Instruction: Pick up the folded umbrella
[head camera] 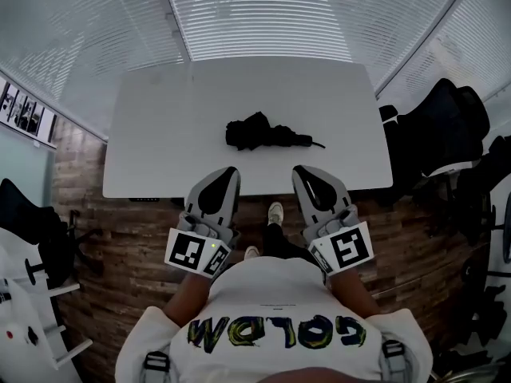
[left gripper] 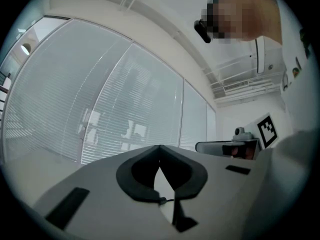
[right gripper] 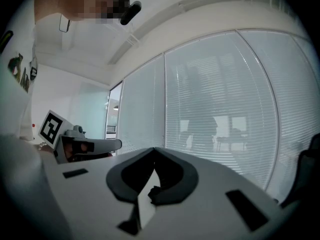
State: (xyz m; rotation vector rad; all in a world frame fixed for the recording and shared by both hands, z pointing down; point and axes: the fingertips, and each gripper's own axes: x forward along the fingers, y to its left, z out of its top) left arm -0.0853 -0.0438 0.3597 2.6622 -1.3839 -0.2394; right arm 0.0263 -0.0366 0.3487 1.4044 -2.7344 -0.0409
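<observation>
A folded black umbrella (head camera: 259, 132) lies on its side in the middle of the white table (head camera: 160, 134), its handle end pointing right. Both grippers hover level at the table's near edge, short of the umbrella and not touching it. My left gripper (head camera: 229, 171) has its jaws closed together with nothing in them; so does my right gripper (head camera: 299, 170). In the left gripper view the jaws (left gripper: 159, 148) meet at the tip, and a sliver of the umbrella (left gripper: 162, 200) shows through the gap below. The right gripper view shows the same: the tips of the gripper (right gripper: 154, 149) touch, and a small piece of the umbrella (right gripper: 153, 192) shows far ahead.
Window blinds (head camera: 263, 14) run behind the table. Black office chairs (head camera: 439, 134) crowd the table's right side. Another dark chair (head camera: 32, 214) and a white rack (head camera: 36, 309) stand at the left. The person's shoe (head camera: 275, 212) shows on the wooden floor (head camera: 120, 238).
</observation>
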